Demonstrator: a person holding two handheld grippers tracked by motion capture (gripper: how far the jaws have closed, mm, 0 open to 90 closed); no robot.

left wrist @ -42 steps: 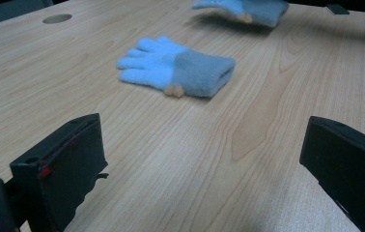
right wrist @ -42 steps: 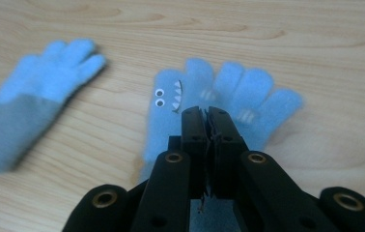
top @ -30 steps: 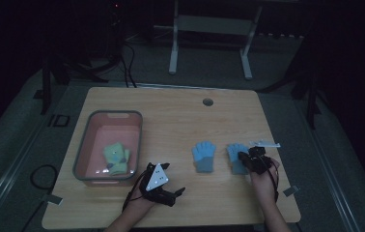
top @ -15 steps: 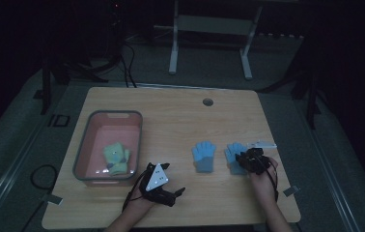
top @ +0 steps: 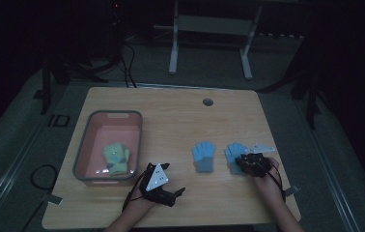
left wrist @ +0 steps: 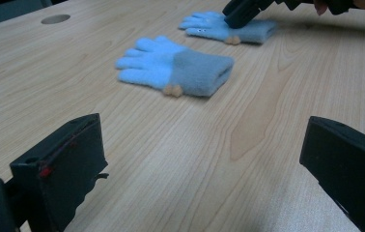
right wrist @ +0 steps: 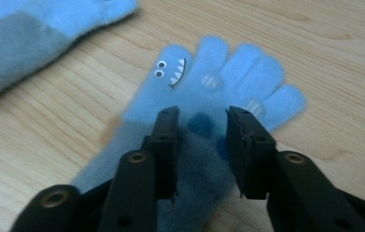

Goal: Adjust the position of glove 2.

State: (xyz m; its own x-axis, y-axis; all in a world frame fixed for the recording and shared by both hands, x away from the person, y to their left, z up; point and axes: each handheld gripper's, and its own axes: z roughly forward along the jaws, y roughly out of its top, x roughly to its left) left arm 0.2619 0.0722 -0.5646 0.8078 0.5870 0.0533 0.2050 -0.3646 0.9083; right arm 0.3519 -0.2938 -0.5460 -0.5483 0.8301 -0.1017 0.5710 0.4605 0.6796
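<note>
Both handheld black two-jaw grippers (top: 173, 195) (top: 248, 162): brass-coloured rivets seen on arms, grey triangular plate on top, dark cable trailed; forearms bare.

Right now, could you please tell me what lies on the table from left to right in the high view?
Pink plastic bin holding green gloves → left gripper → first light-blue knit glove → second light-blue knit glove, under the right gripper.
</note>
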